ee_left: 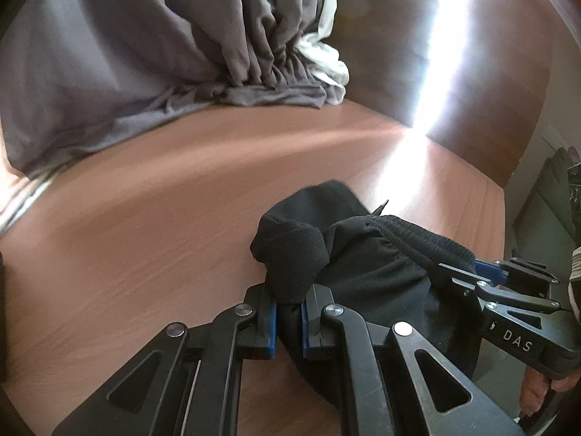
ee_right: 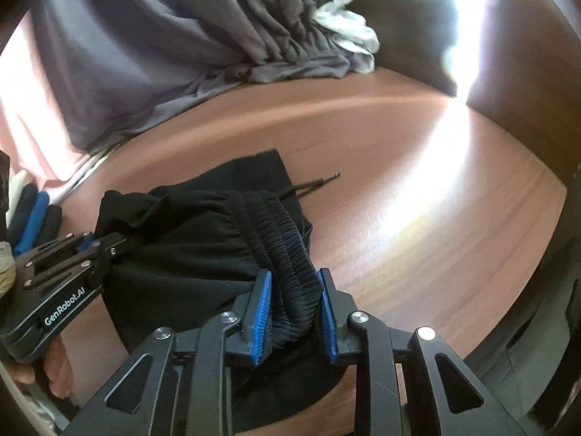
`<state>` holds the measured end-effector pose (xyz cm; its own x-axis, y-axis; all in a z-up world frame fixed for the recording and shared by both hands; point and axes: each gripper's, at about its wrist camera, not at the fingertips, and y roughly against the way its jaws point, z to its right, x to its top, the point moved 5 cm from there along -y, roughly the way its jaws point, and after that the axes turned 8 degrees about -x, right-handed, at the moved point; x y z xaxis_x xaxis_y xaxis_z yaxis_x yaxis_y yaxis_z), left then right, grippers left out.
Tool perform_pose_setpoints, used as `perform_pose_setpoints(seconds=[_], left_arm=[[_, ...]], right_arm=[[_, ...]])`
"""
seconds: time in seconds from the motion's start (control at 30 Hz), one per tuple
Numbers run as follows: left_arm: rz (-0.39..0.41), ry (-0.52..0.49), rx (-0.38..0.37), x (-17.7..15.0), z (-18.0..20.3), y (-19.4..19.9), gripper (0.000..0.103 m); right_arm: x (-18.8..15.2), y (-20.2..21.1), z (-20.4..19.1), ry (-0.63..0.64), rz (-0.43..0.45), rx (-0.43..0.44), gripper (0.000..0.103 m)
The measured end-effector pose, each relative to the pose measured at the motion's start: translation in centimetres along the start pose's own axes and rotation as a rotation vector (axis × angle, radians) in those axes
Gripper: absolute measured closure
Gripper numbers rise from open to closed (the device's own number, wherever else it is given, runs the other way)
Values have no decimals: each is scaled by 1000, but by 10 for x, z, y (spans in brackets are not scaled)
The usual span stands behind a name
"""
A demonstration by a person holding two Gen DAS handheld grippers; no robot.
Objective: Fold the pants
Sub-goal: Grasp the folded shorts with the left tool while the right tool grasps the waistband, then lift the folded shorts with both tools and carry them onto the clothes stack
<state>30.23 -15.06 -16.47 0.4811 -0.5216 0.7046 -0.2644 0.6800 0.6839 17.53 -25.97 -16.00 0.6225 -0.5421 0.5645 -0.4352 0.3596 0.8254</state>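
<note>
Left wrist view, left to right: your left gripper, six o'clock, clamps black pants fabric; your right gripper pinches their waistband. Pants sit bunched on the table, likely for spreading.

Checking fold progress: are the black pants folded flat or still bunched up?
Bunched: the pants sit heaped on the table, waistband crumpled.
</note>
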Motion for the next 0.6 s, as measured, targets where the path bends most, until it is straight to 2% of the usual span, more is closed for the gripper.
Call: perform_pose_setpoints(seconds=[0.17,0.6], left_arm=[[45,14,68,14,2,15,92],[119,69,256,50,2,49,92]], right_arm=[[15,10,-3,84,52,12,79],[52,15,-2,221,121,178,80]])
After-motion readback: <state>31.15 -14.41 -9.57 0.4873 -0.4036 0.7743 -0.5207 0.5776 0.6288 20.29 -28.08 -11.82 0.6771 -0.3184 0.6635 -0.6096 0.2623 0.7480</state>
